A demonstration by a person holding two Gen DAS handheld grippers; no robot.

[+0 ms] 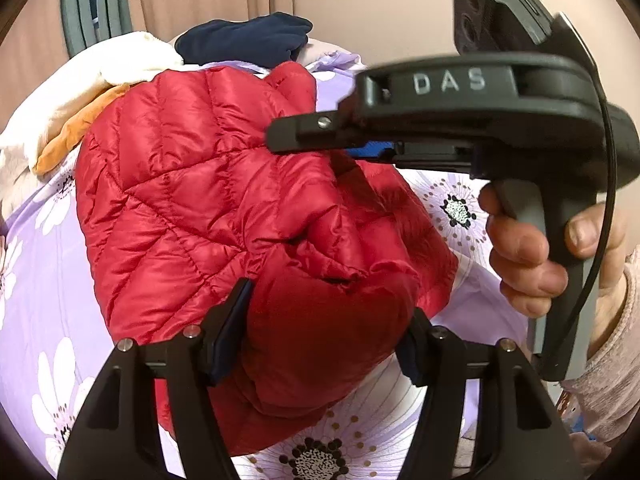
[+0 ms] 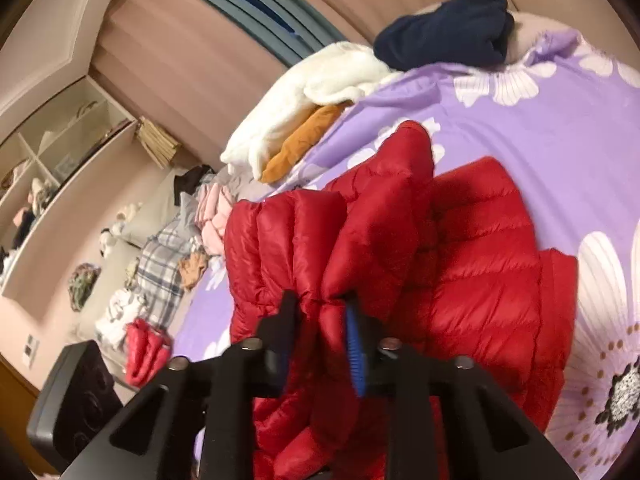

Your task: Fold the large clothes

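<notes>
Left claw (image 1: 324, 344), nearest: jaws part-way wide, straddling a puffy red fold of the down jacket (image 1: 208, 184). Both pads sit against the bulge and appear to pinch it.

Right claw (image 2: 320, 332): jaws narrow, clamped on a gathered hem or seam of the same jacket. The cloth bunches into pleats between the black finger and the blue-ribbed pad (image 2: 355, 352). In the left wrist view this claw reaches in from the right, held by a hand (image 1: 532, 252) in a pale knit sleeve.

Jacket lies mid-bed on the lilac flowered bedspread (image 2: 520, 120), partly lifted at the near side, the rest slumped toward the head end.

Handling, as judged: light, very soft, air-filled, so it springs back and resists creasing. The shell looks glossy, likely slippery, and a shallow pinch on a puffed panel may slide off. Better holds are stitched quilting lines, hem or seam edges, where the fill is thin.

Farther off, near the far edge of the bed: white fleece (image 2: 304, 96) over an orange garment (image 2: 304, 136), then a navy bundle (image 2: 448, 32). Beyond, a heap of mixed clothes by the wall.
</notes>
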